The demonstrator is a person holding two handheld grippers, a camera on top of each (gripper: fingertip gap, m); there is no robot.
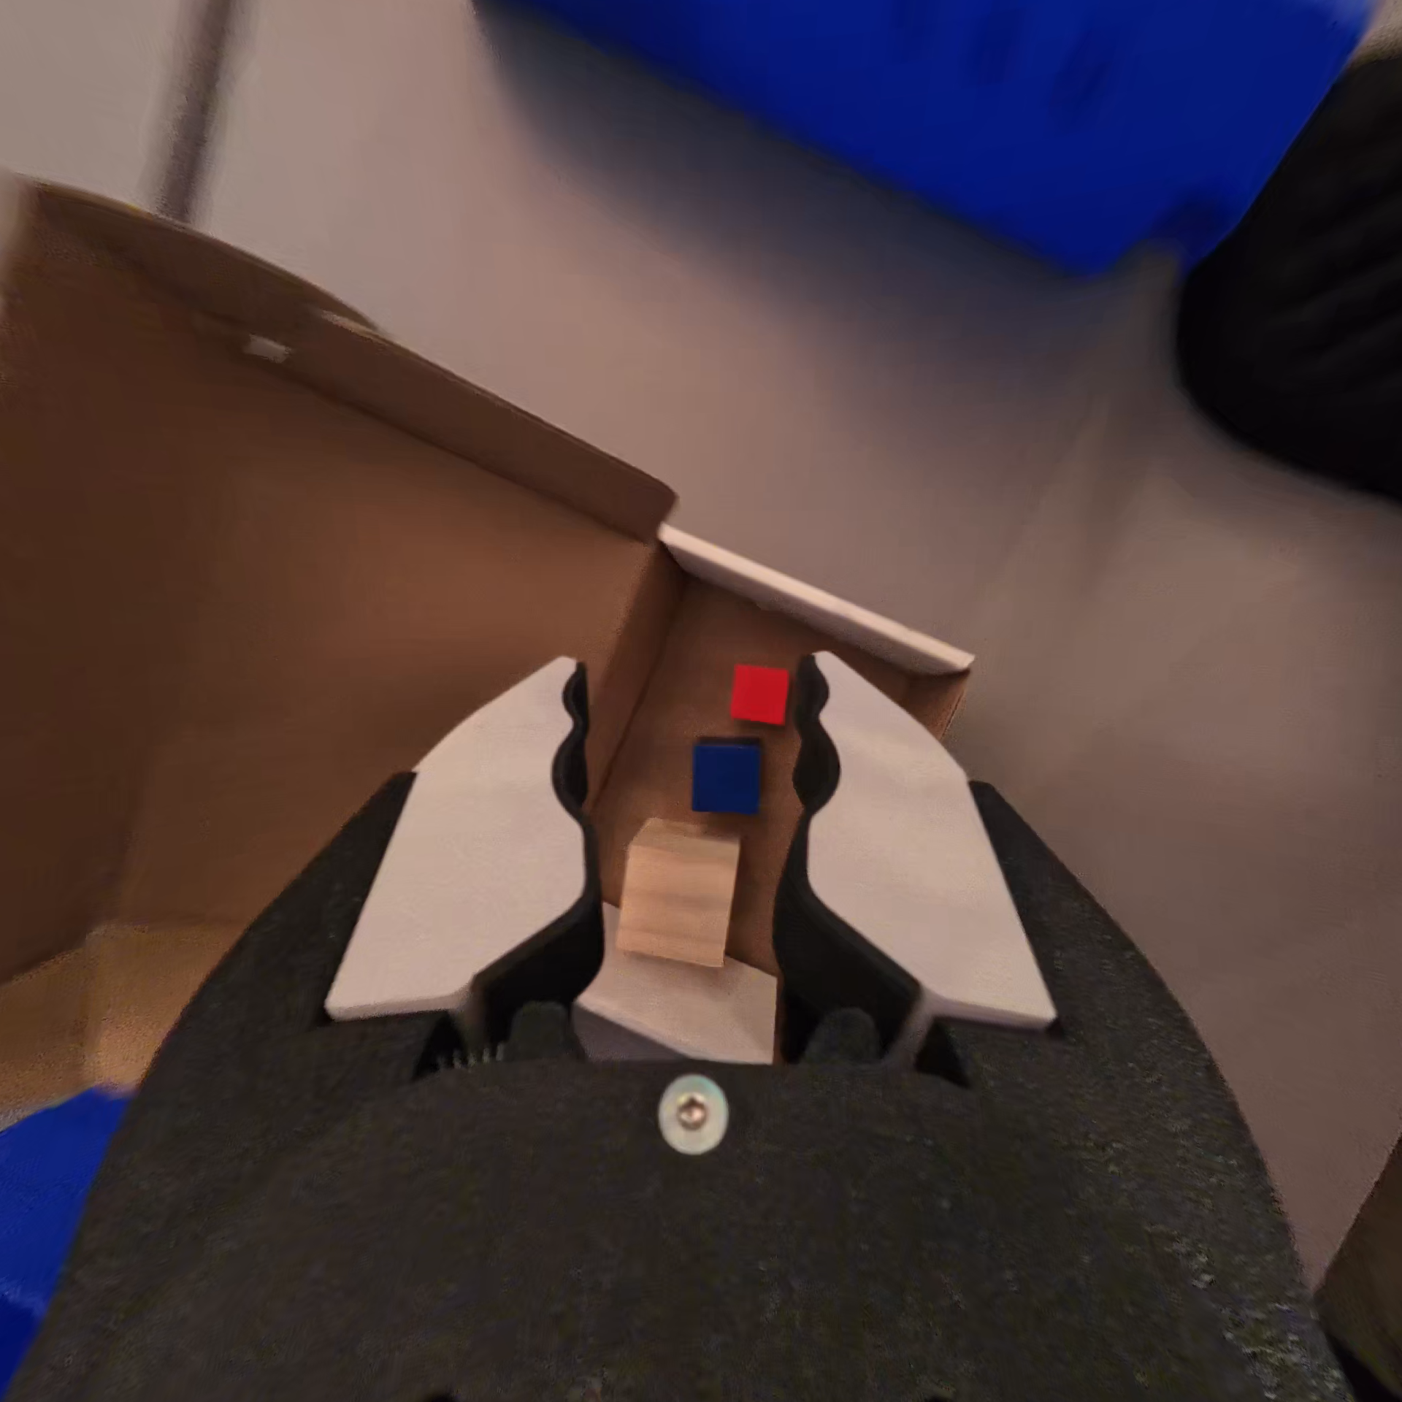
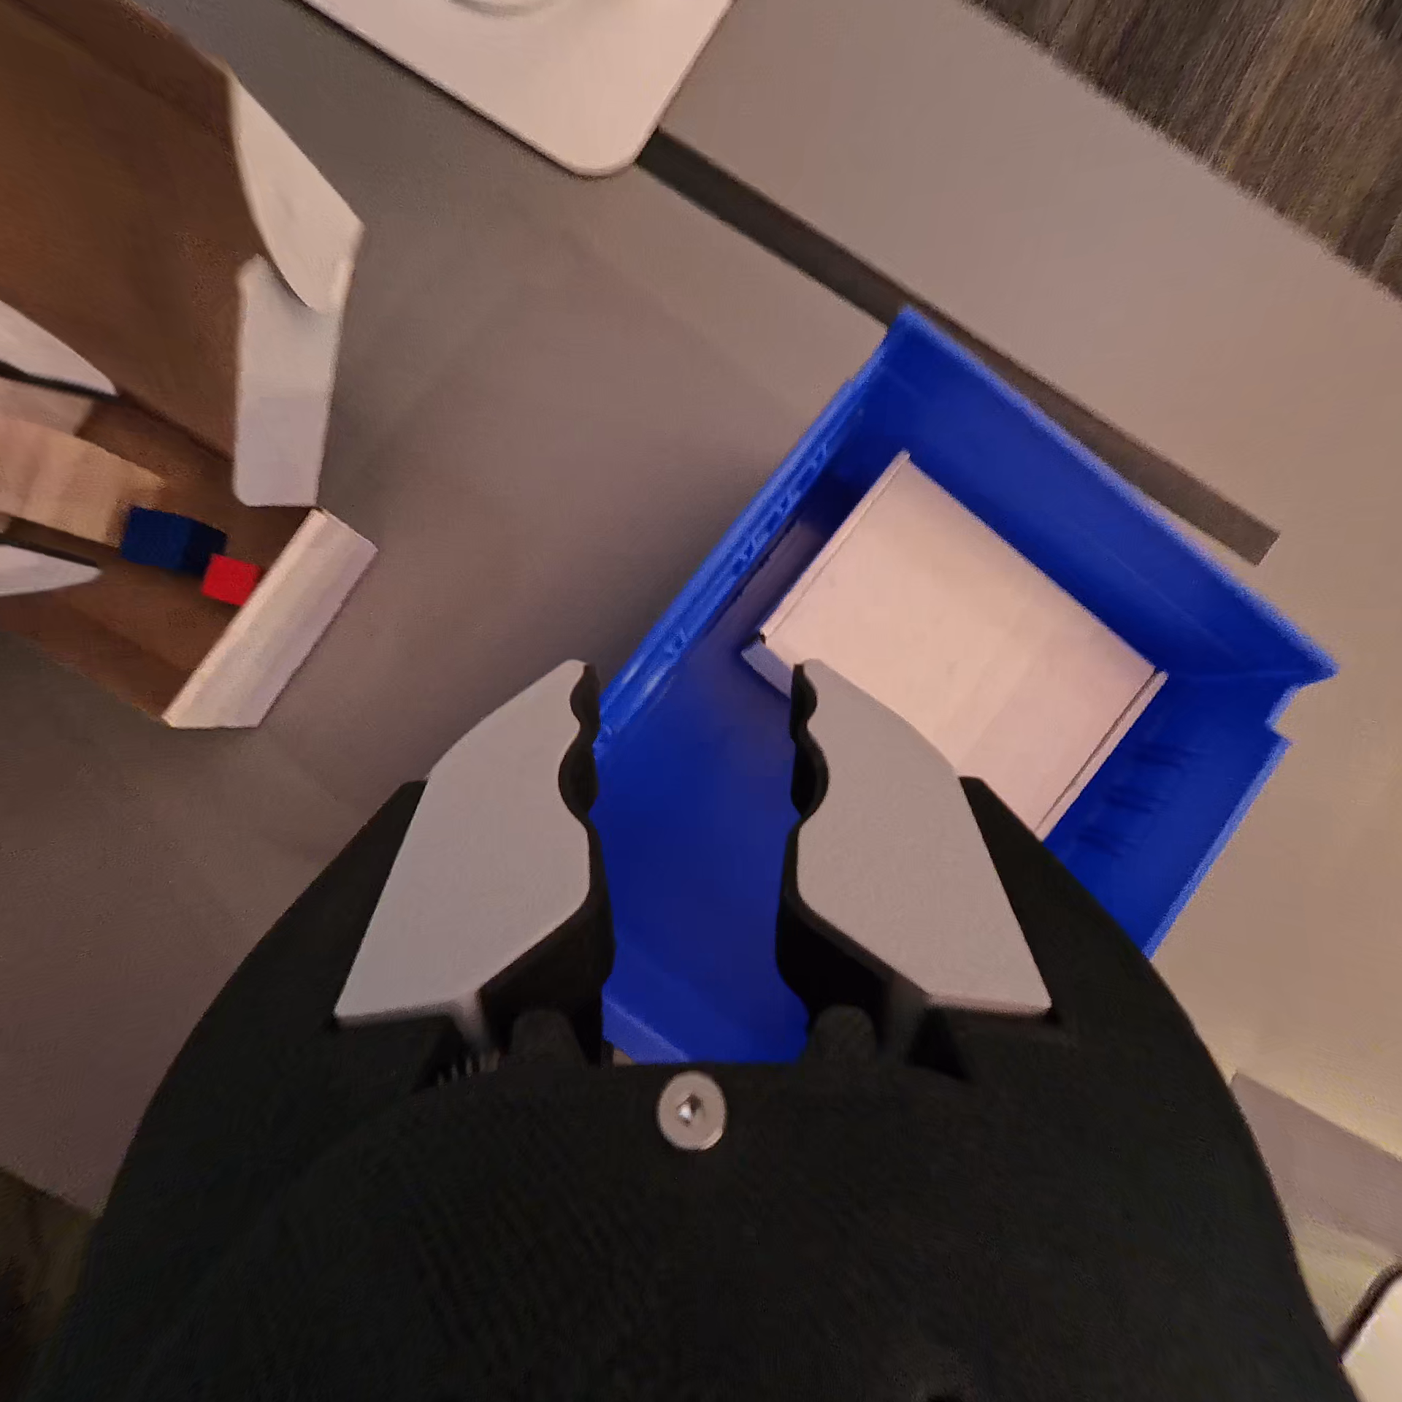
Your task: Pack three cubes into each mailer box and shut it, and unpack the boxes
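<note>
An open brown mailer box (image 1: 303,607) with white outer walls stands on the grey table, lid up. In it lie a red cube (image 1: 760,692), a blue cube (image 1: 724,775) and a plain wooden cube (image 1: 679,903). My left gripper (image 1: 694,667) is open over the box. The wooden cube sits between its fingers, with a gap on each side. The box (image 2: 258,645), the red cube (image 2: 230,578) and the blue cube (image 2: 171,537) also show at the left of the right wrist view. My right gripper (image 2: 692,671) is open and empty above a blue bin (image 2: 1062,485).
A shut white mailer box (image 2: 956,630) lies in the blue bin. The bin also shows at the top of the left wrist view (image 1: 948,114), beside a dark shape (image 1: 1305,303). A white rounded base (image 2: 546,68) and a dark seam in the table (image 2: 910,281) lie farther off. The left gripper's tips are roughly 20 cm from the right gripper's.
</note>
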